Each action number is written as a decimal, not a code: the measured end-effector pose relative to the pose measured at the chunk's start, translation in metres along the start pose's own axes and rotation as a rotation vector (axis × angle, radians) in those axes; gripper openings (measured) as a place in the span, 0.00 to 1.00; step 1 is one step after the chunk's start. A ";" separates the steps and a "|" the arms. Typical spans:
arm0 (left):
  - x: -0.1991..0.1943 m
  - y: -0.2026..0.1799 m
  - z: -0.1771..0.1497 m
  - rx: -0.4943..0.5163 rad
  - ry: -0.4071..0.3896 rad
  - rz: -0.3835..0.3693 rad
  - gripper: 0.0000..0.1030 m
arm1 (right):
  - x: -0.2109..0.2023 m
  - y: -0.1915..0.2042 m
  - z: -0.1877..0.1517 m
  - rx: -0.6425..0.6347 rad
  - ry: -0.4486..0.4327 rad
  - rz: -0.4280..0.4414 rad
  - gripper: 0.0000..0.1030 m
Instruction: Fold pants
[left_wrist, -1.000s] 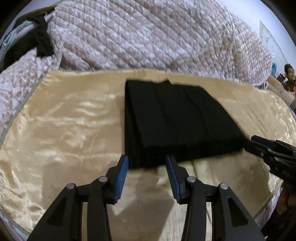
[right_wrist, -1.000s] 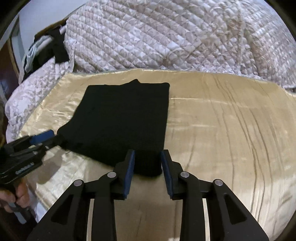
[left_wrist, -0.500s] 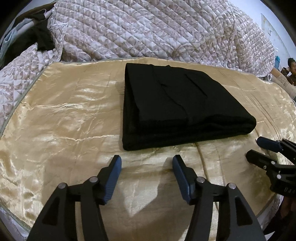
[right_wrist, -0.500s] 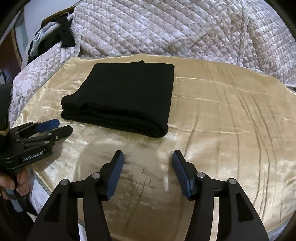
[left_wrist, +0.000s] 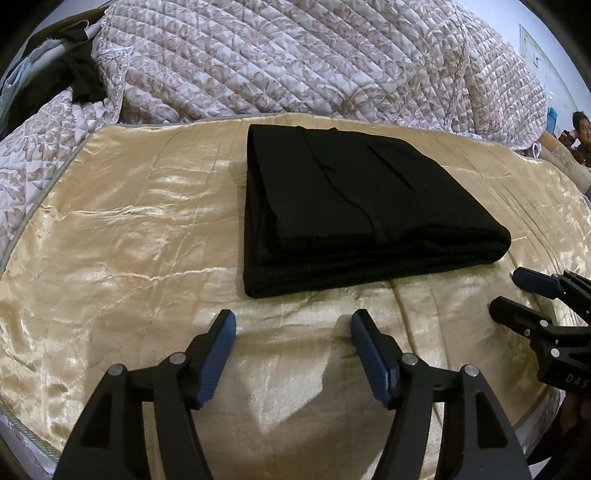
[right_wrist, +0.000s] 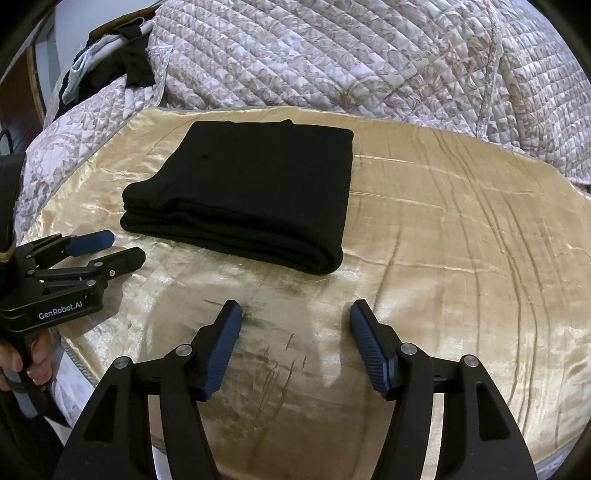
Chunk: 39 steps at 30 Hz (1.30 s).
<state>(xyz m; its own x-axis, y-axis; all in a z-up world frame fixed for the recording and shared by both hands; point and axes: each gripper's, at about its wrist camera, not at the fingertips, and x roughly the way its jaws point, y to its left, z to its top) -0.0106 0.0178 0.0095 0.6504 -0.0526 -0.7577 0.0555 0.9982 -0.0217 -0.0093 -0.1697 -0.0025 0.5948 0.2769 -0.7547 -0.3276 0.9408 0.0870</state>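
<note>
The left gripper (left_wrist: 290, 325) sits low in its own view, jaws spread with nothing between them; they have just been opening, and only gold cloth shows in the gap. The right gripper (right_wrist: 293, 314) is the same in its view: jaws apart, just been opening, empty. Each also shows at the edge of the other's frame, clear of the garment.

Just above both, in mid-frame, the pants (left_wrist: 354, 206) lie as a squat black stack of several layers, edges roughly square, on the gold sheet (left_wrist: 122, 229). A quilt (left_wrist: 295, 59) is bunched across the top of the frame.

Judging from this, the last fold is down and let go, so the task looks near done. The next move probably calls only for drawing both grippers back without snagging the stack's near edge, or a light press if a layer lifts.
</note>
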 end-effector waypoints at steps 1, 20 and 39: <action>0.000 0.000 0.000 0.000 0.000 0.001 0.67 | 0.000 0.000 0.000 0.000 0.000 0.000 0.60; 0.002 0.003 0.000 -0.001 0.006 0.011 0.71 | 0.000 0.002 0.000 0.000 0.000 -0.003 0.61; 0.003 0.004 0.001 0.000 0.007 0.012 0.71 | 0.001 0.003 0.000 -0.001 0.001 -0.006 0.62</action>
<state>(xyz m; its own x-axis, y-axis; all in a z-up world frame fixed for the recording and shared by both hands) -0.0080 0.0213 0.0078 0.6455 -0.0406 -0.7627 0.0482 0.9988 -0.0124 -0.0100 -0.1667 -0.0027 0.5963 0.2710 -0.7556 -0.3244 0.9424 0.0820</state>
